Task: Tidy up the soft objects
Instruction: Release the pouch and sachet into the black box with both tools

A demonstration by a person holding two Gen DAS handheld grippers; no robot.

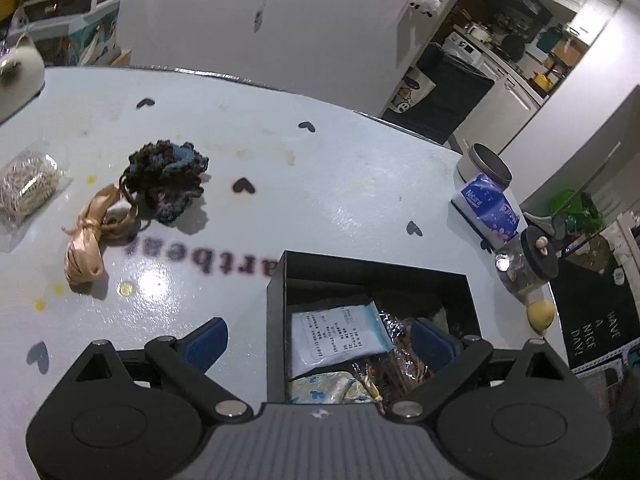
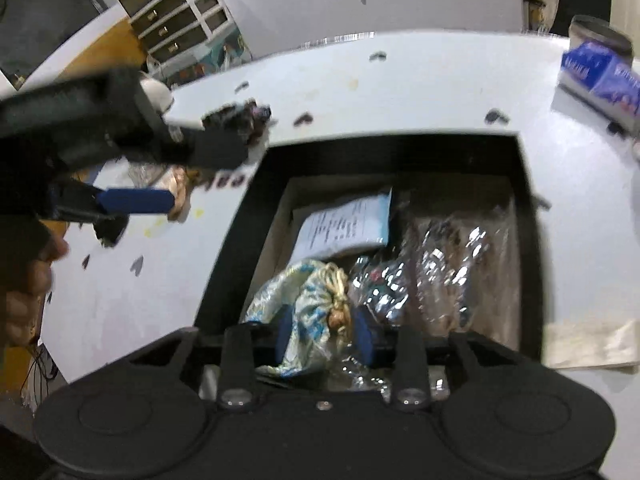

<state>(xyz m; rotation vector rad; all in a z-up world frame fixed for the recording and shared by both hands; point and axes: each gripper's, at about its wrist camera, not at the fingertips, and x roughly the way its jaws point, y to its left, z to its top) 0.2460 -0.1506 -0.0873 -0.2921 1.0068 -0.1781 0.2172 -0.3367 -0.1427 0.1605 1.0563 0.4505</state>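
The left gripper (image 1: 316, 340) is spread wide with nothing between its blue pads; it hangs over the near left corner of the black box (image 1: 276, 320), so one pad sits over the table and the other over the box.

Two soft things are still out on the white table (image 1: 320, 184), and both lie ahead of the left gripper and off to its left, well apart from it; the tan ribbon bow (image 1: 94, 236) is the nearer one, and the dark crochet scrunchie (image 1: 168, 180) lies just past it, touching the bow's far end. The bow's long side runs from near to far, almost in line with the way the left gripper points; I think the pads would do best closing across it near the knot.

The right gripper (image 2: 323, 338) is over the box, farther from those two; its pads sit close on both sides of a blue and white cloth bundle (image 2: 296, 300) tied with pale cord, but I cannot tell if they still squeeze it; the bundle lies in the box.

The bow looks shiny and smooth; the scrunchie looks fuzzy and bumpy; crinkly clear bags (image 2: 440, 264) and a flat paper packet (image 2: 348, 228) fill the box.
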